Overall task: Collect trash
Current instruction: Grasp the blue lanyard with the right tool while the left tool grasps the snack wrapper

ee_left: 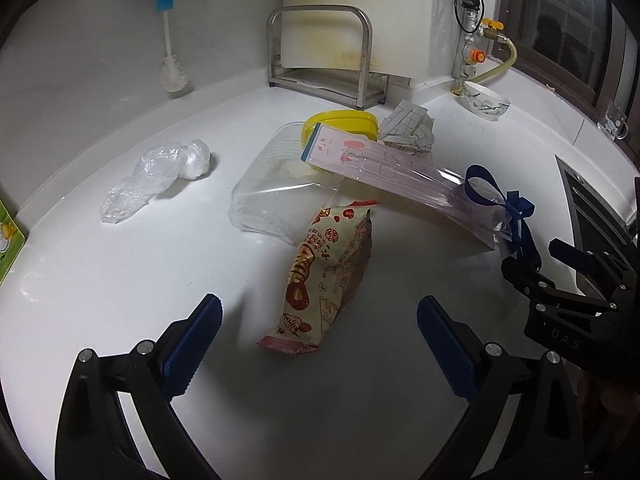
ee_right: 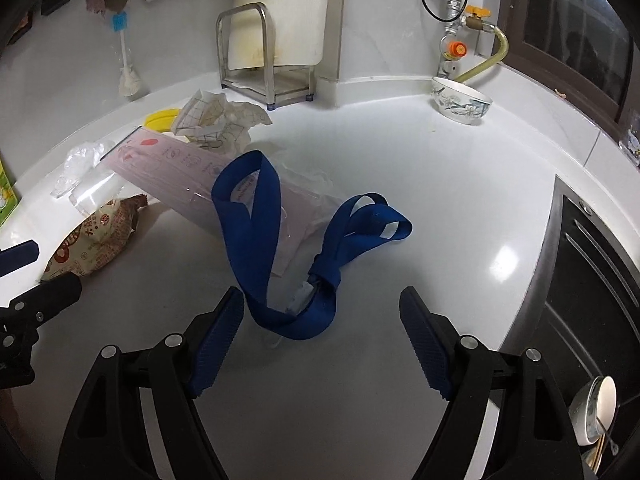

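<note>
Both jaws stood wide open and empty: the left gripper (ee_left: 319, 346) above the snack bag (ee_left: 326, 276), the right gripper (ee_right: 322, 338) over the blue ribbon (ee_right: 256, 240). Pulling that ribbon could drag the attached clear sleeve (ee_right: 176, 176) across the white surface (ee_right: 440, 200), scattering nearby trash.
</note>
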The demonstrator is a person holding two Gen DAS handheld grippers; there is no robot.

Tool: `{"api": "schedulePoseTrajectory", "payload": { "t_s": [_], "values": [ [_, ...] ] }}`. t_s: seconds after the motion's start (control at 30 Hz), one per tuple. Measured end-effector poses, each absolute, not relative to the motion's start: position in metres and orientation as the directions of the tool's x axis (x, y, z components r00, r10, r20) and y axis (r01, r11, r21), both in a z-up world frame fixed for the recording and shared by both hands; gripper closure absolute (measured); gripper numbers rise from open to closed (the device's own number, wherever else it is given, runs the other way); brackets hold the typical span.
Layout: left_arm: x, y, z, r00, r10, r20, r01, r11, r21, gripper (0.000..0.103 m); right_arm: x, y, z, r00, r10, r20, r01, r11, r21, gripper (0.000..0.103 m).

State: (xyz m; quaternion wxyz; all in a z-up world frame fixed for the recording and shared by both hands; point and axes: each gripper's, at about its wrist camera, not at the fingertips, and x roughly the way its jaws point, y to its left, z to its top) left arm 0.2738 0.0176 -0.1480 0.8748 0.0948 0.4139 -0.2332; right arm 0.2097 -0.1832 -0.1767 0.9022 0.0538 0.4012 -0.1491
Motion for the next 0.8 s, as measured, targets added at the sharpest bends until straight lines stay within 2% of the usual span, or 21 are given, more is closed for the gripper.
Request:
{"api": "schedulePoseTrajectory", "payload": {
  "t_s": [0.07,0.13,0.27,0.33,0.4,0.5,0.8],
  "values": [
    [0.275,0.018,-0.149,0.546,-0.334,-0.769,0.486,0.873,-0.034,0.007,0.209,-0.184,-0.176,0.642,-0.218,-0.735,0.316,0.949,-0.006,0.028],
    [0.276,0.017,-0.149,0.544,-0.336,-0.769,0.487,0.873,-0.037,0.007,0.211,-0.184,-0.176,0.642,-0.207,-0.738,0.310,0.951,0.002,0.042],
    [0.277,0.016,-0.148,0.545,-0.335,-0.769,0.487,0.873,-0.035,0.007,0.214,-0.185,-0.180,0.631,-0.179,-0.755,0.294,0.956,0.019,0.056],
    [0.277,0.017,-0.147,0.548,-0.340,-0.764,0.485,0.874,-0.041,0.007,0.213,-0.185,-0.180,0.633,-0.164,-0.757,0.289,0.957,0.035,0.069],
    [0.278,0.016,-0.148,0.547,-0.342,-0.764,0.484,0.874,-0.045,0.007,0.213,-0.184,-0.180,0.633,-0.158,-0.758,0.289,0.956,0.043,0.078],
    [0.279,0.014,-0.148,0.547,-0.339,-0.765,0.483,0.875,-0.043,0.007,0.210,-0.188,-0.180,0.638,-0.139,-0.757,0.298,0.951,0.077,0.088],
    [0.289,0.007,-0.158,0.545,-0.322,-0.775,0.472,0.881,-0.034,0.007,0.186,-0.199,-0.173,0.648,-0.140,-0.749,0.354,0.926,0.133,0.090]
  ]
}}
